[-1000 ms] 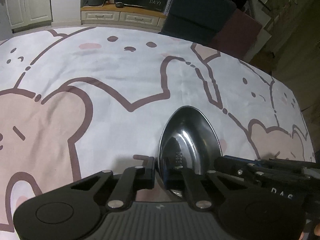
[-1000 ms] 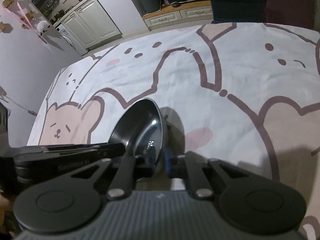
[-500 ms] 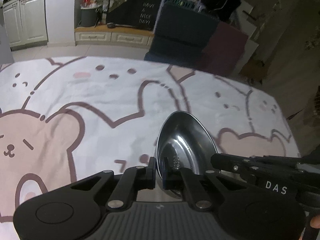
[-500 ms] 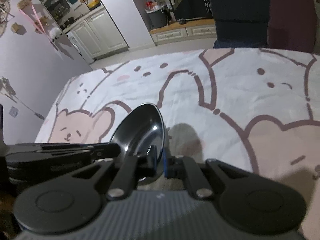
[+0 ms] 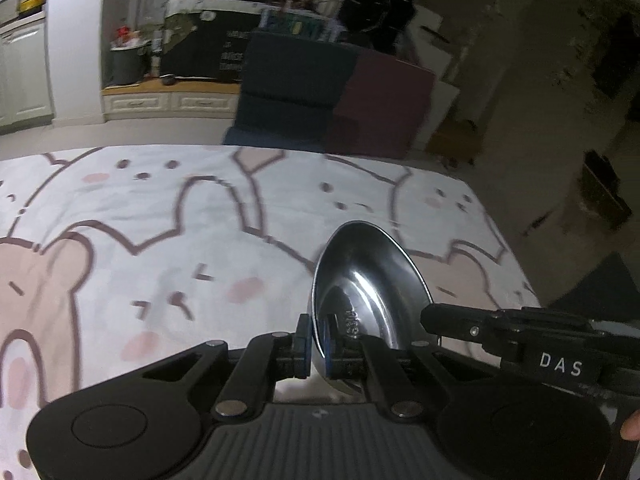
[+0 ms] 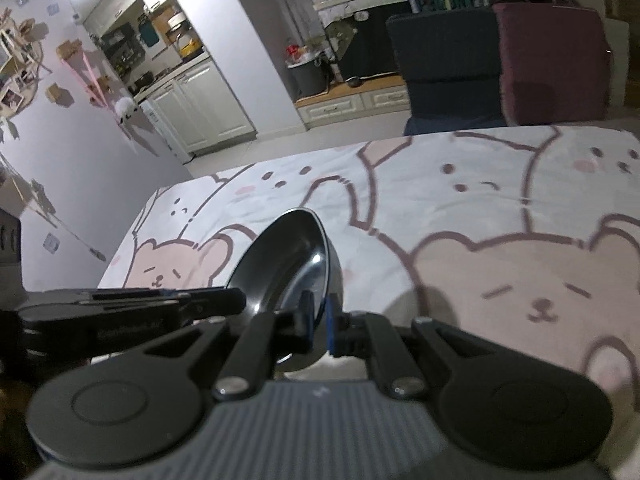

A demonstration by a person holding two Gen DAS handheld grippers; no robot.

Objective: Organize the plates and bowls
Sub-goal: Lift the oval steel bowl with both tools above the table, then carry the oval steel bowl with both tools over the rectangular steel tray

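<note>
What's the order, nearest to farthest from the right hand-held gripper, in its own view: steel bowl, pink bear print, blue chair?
1. Steel bowl, rim pinched in the right hand-held gripper.
2. Pink bear print, on the cloth to the right.
3. Blue chair, beyond the far table edge.

Black linkage grippers, blue-padded fingers (image 5: 326, 344), white "DAS" lettering

A bear-print cloth (image 5: 160, 220) fronts two folded mats (image 6: 496, 64).

A wide counter (image 5: 160, 216) fills the lower view, covered edge to edge by a white cloth (image 6: 460, 200) printed with pink bears and brown outlines; the cloth lies flat and smooth.
</note>
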